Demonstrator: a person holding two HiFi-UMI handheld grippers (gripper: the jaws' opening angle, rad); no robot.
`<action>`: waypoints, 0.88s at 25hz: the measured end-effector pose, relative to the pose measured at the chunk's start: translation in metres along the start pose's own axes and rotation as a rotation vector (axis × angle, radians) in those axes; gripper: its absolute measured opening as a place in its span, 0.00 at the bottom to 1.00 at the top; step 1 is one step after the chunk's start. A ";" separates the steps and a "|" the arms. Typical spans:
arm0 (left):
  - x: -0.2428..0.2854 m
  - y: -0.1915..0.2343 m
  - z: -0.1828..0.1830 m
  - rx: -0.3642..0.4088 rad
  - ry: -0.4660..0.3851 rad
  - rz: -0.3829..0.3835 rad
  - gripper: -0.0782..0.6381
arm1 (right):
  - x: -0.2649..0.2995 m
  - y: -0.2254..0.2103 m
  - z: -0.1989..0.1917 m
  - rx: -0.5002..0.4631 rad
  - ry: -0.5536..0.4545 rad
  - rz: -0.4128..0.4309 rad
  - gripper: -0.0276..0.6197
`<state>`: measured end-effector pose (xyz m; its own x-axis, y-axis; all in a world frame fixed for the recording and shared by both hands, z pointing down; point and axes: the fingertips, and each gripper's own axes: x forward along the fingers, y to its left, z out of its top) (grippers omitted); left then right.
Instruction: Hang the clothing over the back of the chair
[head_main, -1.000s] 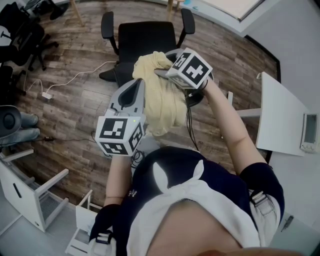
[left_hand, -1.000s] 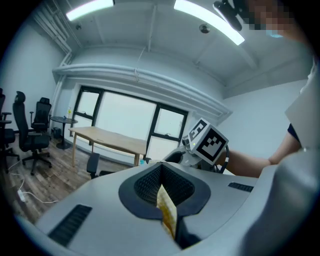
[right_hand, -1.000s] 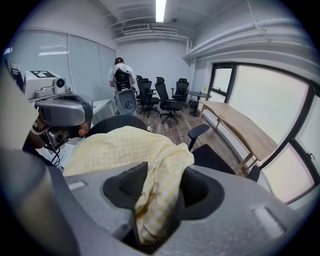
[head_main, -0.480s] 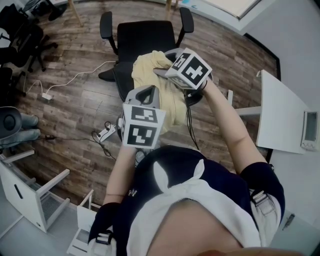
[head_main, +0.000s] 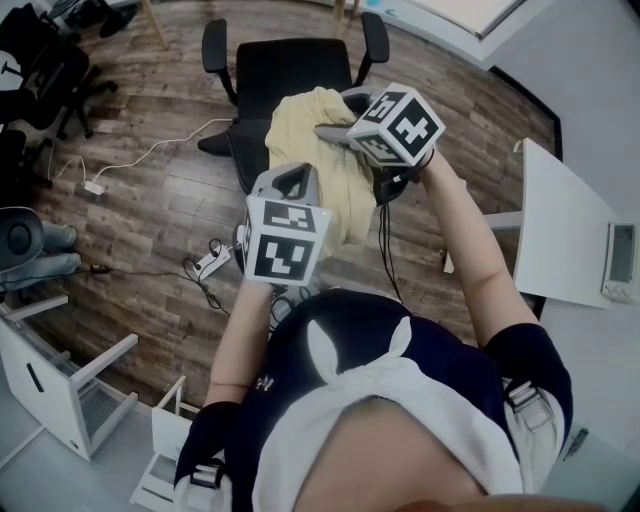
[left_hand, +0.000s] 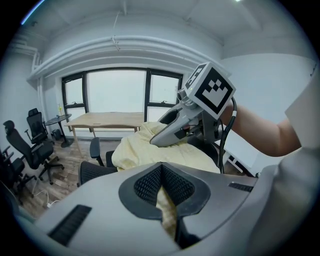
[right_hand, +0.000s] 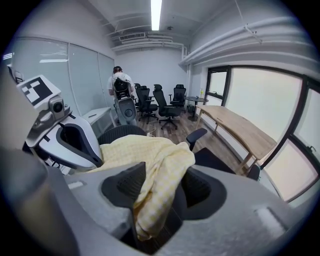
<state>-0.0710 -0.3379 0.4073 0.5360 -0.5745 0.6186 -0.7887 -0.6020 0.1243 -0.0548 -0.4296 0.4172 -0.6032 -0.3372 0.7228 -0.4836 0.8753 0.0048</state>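
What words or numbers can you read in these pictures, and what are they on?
No words or numbers can be read anywhere.
Left marker cube and right marker cube: only black-and-white square patterns, no letters.
Small white mark on the person's dark shirt: too small to read.
Grey device on the white desk: its screen is too small to read.

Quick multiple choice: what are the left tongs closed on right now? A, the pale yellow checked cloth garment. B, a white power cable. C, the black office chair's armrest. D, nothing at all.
A: in the left gripper view the left tongs pinch a fold of the pale yellow checked cloth garment, which lies over the black mesh office chair's back.
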 end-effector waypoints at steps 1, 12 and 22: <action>0.000 0.000 0.000 0.002 -0.001 0.002 0.12 | -0.003 0.000 0.001 0.010 -0.006 0.007 0.39; 0.002 -0.001 -0.001 0.004 0.000 0.010 0.12 | -0.042 -0.006 0.013 0.175 -0.146 0.099 0.39; 0.003 0.002 0.001 -0.004 -0.024 0.024 0.12 | -0.068 -0.019 0.019 0.200 -0.249 0.031 0.39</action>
<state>-0.0705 -0.3409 0.4083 0.5236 -0.6023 0.6025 -0.8030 -0.5852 0.1128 -0.0167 -0.4294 0.3553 -0.7441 -0.4075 0.5294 -0.5630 0.8092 -0.1684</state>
